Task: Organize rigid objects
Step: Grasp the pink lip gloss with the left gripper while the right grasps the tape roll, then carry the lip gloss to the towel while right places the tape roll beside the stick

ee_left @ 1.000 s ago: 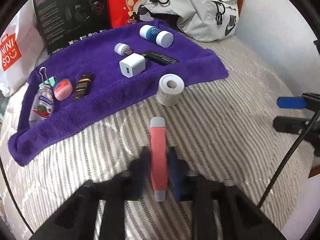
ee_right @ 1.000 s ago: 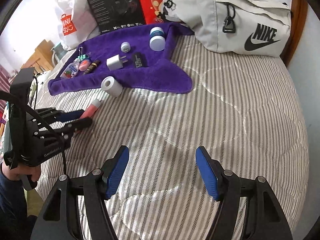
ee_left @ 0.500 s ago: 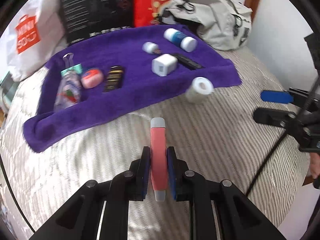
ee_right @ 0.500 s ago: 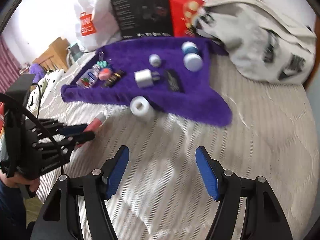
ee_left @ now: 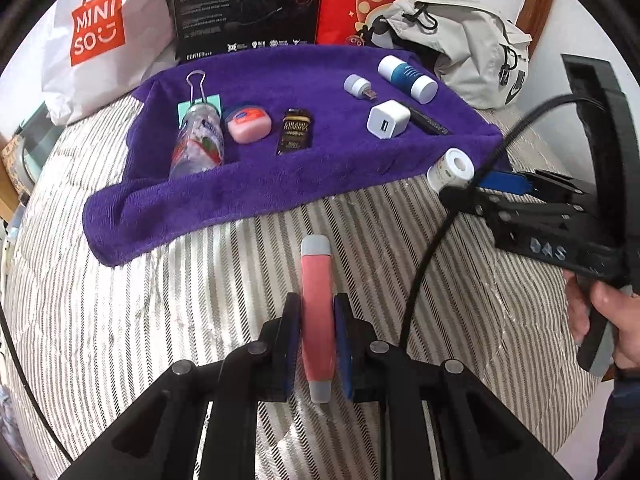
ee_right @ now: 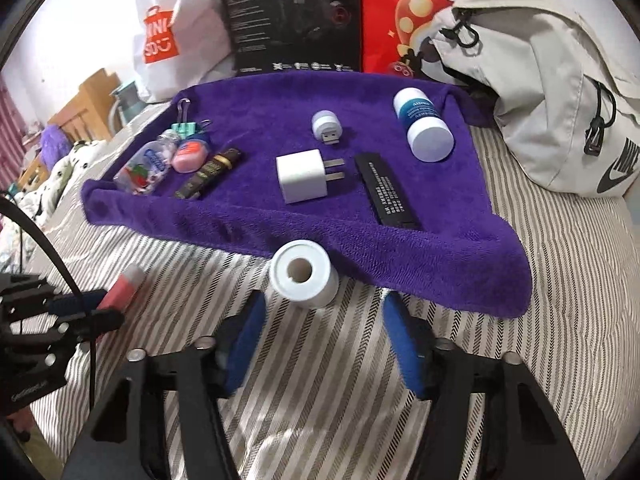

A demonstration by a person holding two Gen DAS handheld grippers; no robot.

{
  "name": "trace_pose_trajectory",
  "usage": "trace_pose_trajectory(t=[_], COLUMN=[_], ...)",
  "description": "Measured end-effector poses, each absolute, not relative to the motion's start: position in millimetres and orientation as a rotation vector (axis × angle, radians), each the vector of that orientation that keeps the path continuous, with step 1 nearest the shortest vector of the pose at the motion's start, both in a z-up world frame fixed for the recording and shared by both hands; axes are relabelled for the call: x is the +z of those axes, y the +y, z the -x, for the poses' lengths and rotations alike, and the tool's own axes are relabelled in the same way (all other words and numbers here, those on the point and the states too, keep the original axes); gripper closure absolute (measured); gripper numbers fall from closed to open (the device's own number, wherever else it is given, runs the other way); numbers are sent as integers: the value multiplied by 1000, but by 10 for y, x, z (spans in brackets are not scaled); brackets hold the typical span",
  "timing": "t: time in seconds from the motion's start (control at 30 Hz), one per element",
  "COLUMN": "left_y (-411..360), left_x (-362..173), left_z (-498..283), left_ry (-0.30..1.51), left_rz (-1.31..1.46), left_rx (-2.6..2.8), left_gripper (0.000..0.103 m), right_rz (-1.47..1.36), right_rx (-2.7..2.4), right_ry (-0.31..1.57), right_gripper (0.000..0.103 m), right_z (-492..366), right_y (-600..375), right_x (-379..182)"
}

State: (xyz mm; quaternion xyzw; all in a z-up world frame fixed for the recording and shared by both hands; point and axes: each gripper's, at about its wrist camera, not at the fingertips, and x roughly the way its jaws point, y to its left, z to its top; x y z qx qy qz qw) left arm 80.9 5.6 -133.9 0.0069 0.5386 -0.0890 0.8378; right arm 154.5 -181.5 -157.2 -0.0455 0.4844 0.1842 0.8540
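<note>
While most items already lie in rows on the purple towel (ee_right: 460, 272), incl. the charger (ee_right: 302, 176) and the blue-and-white bottle (ee_right: 424, 124), two are left on the striped bedcover (ee_left: 160, 320). Left gripper (ee_left: 317, 344) pinches the pink tube (ee_left: 318, 316), grey caps both ends, held above the cover short of the towel. Right gripper (ee_right: 320, 344) has jaws spread approx. either side of the white roll (ee_right: 302, 274), which lies on its side at the towel's edge, not yet gripped.

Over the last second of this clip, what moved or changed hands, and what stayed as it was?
The right gripper, open throughout, has advanced across the bed to the white roll, which now lies just ahead of its fingertips, not yet gripped. The left gripper stays shut on the pink tube. Nothing was picked up or released. The items on the purple towel look unmoved.
</note>
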Motion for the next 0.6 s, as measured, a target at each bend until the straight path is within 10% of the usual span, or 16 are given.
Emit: trace_pose_trajectory(t=[0.17,0.37,0.6], left_y=[140,168,199], left_x=[-1367,-1383,-1380], left_z=[-793,-806,-791], left_ry=[1145,1148,1144], left_rz=[23,51,63], left_rx=[-191,-202,-207], left_gripper=[86,86,86], right_rz=[110,143,112], right_rx=[359,335,378], right_ry=[1000,999,1030], right_gripper=[48,74,74], right_z=[-1589,-1632,-1571], right_y=[-1721,-1653,-1805], right_x=[-1593,-1587,-1497])
